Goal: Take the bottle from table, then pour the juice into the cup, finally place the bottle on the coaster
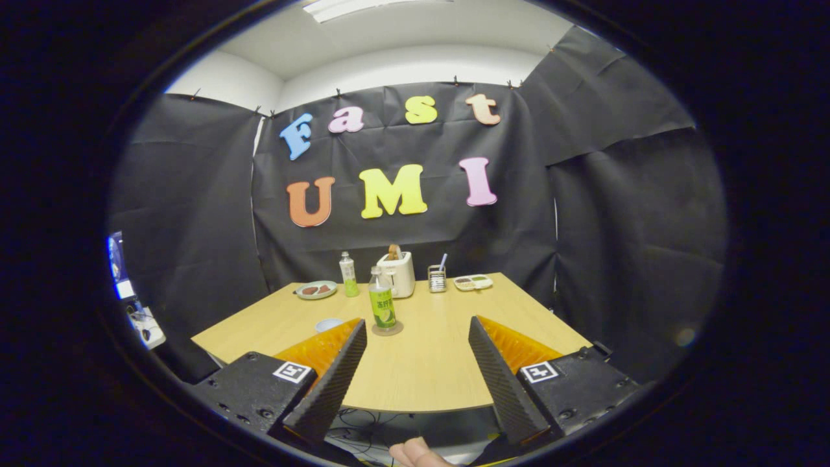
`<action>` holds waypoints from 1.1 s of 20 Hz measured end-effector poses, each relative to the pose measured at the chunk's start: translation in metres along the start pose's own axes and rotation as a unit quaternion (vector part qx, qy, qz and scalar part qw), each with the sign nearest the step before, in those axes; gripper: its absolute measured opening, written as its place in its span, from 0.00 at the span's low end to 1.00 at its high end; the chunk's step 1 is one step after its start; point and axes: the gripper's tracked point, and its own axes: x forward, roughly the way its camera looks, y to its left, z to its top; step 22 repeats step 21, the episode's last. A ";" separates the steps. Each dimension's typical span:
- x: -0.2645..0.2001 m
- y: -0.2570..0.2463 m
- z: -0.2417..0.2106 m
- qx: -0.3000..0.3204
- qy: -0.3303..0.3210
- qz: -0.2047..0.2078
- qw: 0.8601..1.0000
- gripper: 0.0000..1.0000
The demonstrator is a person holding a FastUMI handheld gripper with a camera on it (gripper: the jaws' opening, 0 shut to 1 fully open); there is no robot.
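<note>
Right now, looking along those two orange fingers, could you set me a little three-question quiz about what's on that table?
1. True or false: the gripper is shut on the bottle with the green label.
2. What is that bottle standing on: A) a plate, B) the round coaster, C) the toaster?
3. Fill in: the cup sits just beyond the ____ finger.

Key
1. False. The fingers are spread wide apart with nothing between them, and the bottle stands well ahead of them on the table.
2. B.
3. Left: its rim peeks out past that finger's tip, beside the bottle.
</note>
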 end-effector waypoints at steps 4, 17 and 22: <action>-0.001 0.001 0.003 -0.017 -0.013 0.003 1.000 1.00; -0.010 0.006 0.005 -0.034 -0.056 0.022 0.998 1.00; -0.009 0.004 0.004 -0.035 -0.062 0.019 0.997 1.00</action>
